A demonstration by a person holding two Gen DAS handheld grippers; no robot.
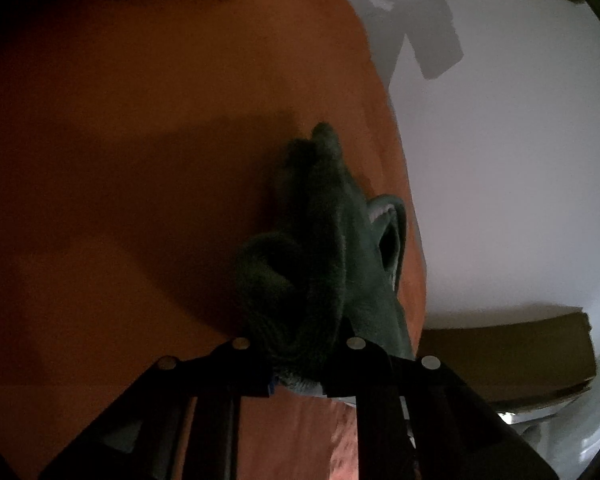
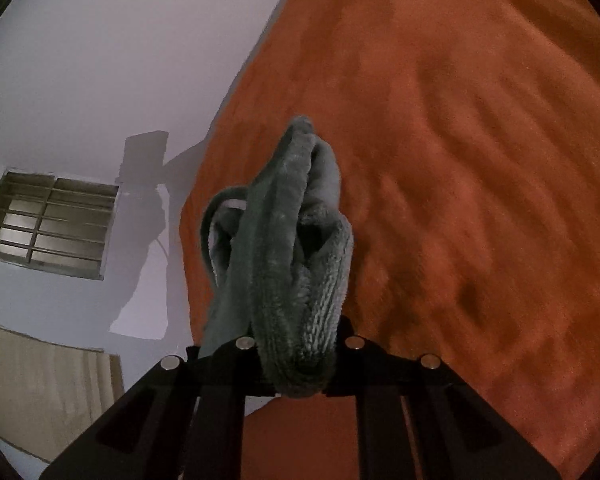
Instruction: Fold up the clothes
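A grey-green, plush fleece garment (image 1: 320, 248) is gathered into thick folds and clamped in both tools at once, one bunched edge in each. In the left wrist view the cloth rises from between the jaws of the left tool (image 1: 300, 368) and runs away from the camera, its long axis in line with the fingers, a pale inner hem showing on its right side. In the right wrist view the same soft fabric (image 2: 296, 256) is seen pinched in the right tool (image 2: 300, 372), a ribbed roll of it bulging just ahead of the jaws, which are drawn narrow on the bundle. Neither tool is nearer than the other; each is already on the garment, so the coming move is judged to turn on drawing the two held edges apart until the cloth hangs flat. Beneath and behind, an orange-brown textured bedspread (image 2: 480, 160) is spread, and the garment appears lifted clear of it. Beyond, a pale wall (image 2: 100, 60) and a barred window (image 2: 48, 224) are seen.
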